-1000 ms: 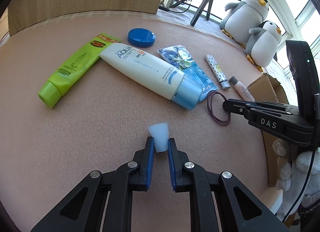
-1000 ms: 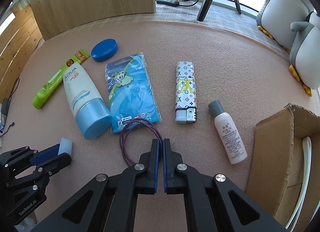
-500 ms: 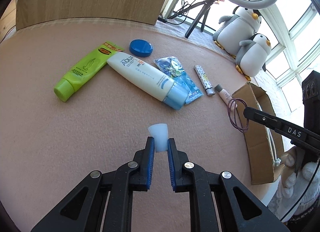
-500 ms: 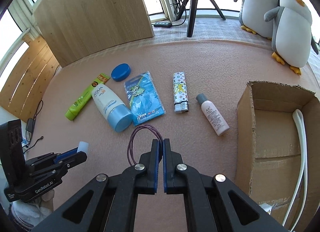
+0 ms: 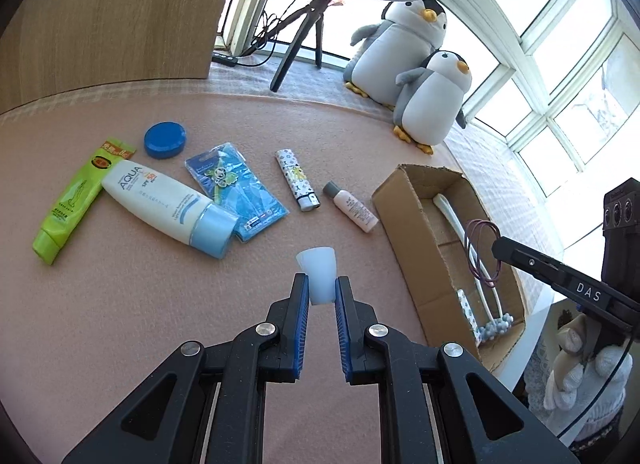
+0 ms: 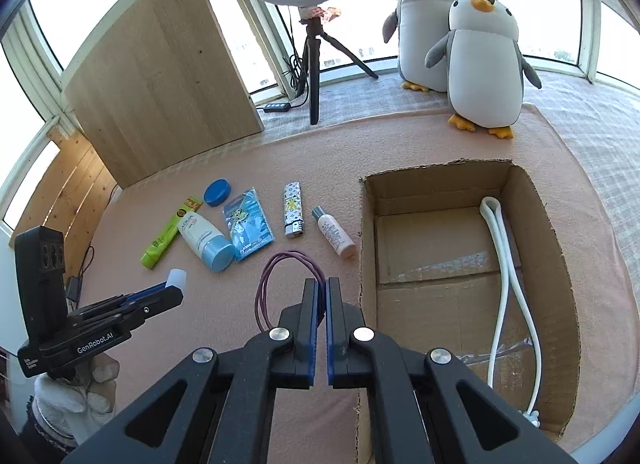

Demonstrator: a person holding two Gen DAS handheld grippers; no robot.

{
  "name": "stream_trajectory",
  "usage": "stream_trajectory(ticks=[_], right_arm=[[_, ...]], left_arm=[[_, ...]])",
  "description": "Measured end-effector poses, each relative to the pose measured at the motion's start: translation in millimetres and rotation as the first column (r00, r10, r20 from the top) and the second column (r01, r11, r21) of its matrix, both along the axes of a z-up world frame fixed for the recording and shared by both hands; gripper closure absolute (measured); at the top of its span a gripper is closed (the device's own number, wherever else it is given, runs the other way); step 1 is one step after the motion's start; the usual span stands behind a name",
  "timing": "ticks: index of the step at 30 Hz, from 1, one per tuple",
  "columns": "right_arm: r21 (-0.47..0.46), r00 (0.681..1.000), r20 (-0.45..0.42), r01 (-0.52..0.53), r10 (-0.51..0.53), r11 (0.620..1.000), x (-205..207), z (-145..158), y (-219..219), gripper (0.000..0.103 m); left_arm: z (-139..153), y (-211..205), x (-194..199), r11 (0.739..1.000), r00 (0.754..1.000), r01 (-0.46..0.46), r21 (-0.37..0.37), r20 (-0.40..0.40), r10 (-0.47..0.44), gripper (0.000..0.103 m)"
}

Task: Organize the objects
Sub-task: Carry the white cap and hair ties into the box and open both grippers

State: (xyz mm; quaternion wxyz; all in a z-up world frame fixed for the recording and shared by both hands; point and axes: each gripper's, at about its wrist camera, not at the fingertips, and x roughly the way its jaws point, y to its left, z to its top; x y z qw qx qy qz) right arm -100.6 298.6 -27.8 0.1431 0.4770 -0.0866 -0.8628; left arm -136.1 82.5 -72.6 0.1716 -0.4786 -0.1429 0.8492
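Beside box rim (image 6: pixel 362 223) | left gripper (image 5: pixel 322 296) clamps cap (image 5: pixel 319 274) | right gripper (image 6: pixel 322 296) clamps bands (image 6: pixel 276 264)

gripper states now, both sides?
Left gripper: closed on the small white cap.
Right gripper: closed on the purple hair ties.

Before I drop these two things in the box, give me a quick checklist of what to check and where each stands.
1. Left claw shut on the small white cap: ok.
2. Right claw shut on the purple hair ties: ok.
3. Cardboard box open on top: ok.
4. Bare floor in the box beside the white cord: ok.
5. Hair ties over the box: cannot tell.
6. Cap over the box: not ok.
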Motion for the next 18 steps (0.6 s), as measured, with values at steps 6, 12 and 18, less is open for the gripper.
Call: stream_trajectory(ticks=[6, 12, 18], right_arm=[[-0.001, 0.995, -0.009, 0.103, -0.103, 0.995, 15.2, 3.5, 46.2, 0.1], [0.002, 0.985, 0.0, 0.172, -0.172, 0.985, 28.0, 1.3, 81.6, 0.1], [0.004, 0.979, 0.011, 0.204, -0.205, 0.979, 33.9, -1.4, 103.2, 0.1]], left_arm=[[6.6, 60.7, -11.4, 0.994, 0.993, 0.113, 0.003, -0.021, -0.113, 0.089], [6.5, 116.5, -19.2, 0.98, 0.979, 0.2, 0.008, -0.033, -0.199, 0.089], [6.0, 148.7, -25.5, 0.973, 0.972, 0.231, 0.009, -0.043, -0.231, 0.086]])
